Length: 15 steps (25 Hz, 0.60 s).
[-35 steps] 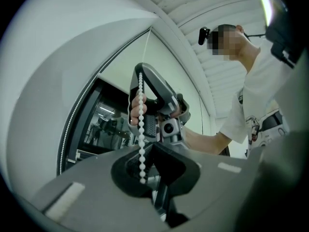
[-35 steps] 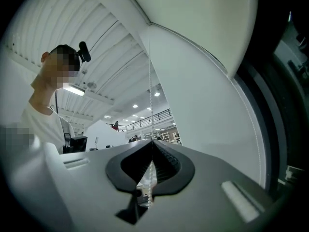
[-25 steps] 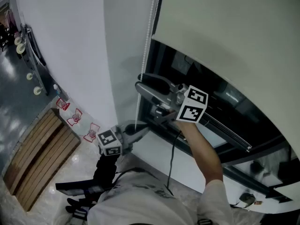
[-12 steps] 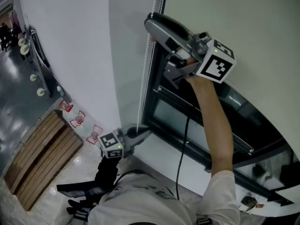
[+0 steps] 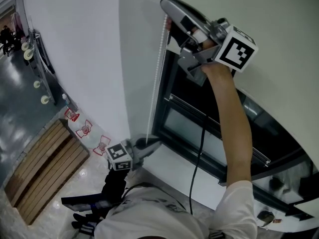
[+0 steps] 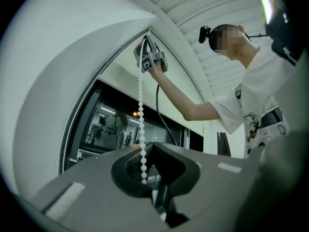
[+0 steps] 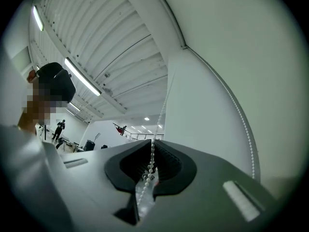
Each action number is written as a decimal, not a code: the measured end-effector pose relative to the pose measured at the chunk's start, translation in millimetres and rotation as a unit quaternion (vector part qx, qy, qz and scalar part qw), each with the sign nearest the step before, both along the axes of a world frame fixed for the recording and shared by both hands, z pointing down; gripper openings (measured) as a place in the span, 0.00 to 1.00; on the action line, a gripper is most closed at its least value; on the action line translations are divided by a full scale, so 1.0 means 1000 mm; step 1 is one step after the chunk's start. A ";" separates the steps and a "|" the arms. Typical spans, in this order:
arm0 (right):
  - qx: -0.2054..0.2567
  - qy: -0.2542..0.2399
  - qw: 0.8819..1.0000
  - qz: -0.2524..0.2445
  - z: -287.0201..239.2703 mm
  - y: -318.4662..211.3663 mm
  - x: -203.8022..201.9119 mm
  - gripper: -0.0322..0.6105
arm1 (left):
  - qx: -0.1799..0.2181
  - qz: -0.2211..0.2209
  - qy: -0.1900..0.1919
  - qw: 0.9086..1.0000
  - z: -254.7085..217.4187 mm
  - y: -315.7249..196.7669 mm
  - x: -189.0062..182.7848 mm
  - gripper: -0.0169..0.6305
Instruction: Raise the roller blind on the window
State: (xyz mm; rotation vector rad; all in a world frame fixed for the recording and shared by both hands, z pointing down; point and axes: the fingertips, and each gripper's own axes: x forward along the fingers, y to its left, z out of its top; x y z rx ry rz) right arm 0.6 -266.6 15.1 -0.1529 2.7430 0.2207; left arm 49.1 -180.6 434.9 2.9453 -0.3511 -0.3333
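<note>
The cream roller blind (image 5: 269, 19) covers the upper part of the dark window (image 5: 194, 118). Its white bead chain (image 5: 155, 78) hangs along the window's left frame. My right gripper (image 5: 168, 24) is raised high beside the blind. Its jaws have just been closing, and in the right gripper view they (image 7: 150, 166) are shut on the bead chain (image 7: 161, 110). My left gripper (image 5: 153, 143) is low by the sill. In the left gripper view it (image 6: 145, 178) is shut on the chain's lower end (image 6: 141, 110), which runs up to the right gripper (image 6: 145, 52).
A white wall (image 5: 84, 54) stands left of the window, and a white sill (image 5: 169, 163) lies below it. A black cable (image 5: 197, 168) hangs from the right gripper. On the floor lie a slatted wooden board (image 5: 40, 168) and red-and-white markers (image 5: 84, 128).
The right gripper has risen along the chain from mid-window height to near the blind's top, and its jaws have closed on the chain. The left gripper has stayed put.
</note>
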 end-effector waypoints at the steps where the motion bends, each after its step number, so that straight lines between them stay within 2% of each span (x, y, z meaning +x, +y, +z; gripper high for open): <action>1: -0.003 -0.002 1.000 0.000 0.000 0.000 0.001 0.08 | -0.001 0.000 -0.001 1.000 0.000 0.000 0.000 0.02; 5: -0.025 -0.002 1.000 -0.008 0.002 -0.001 0.002 0.08 | -0.004 0.002 -0.002 1.000 0.002 0.001 0.001 0.02; 9: -0.021 0.008 1.000 -0.019 0.004 0.007 0.002 0.08 | -0.009 0.004 -0.002 1.000 0.004 0.003 0.003 0.02; 15: -0.032 -0.002 0.999 -0.024 0.011 0.010 0.009 0.08 | -0.011 0.006 0.000 1.000 0.005 0.004 0.003 0.02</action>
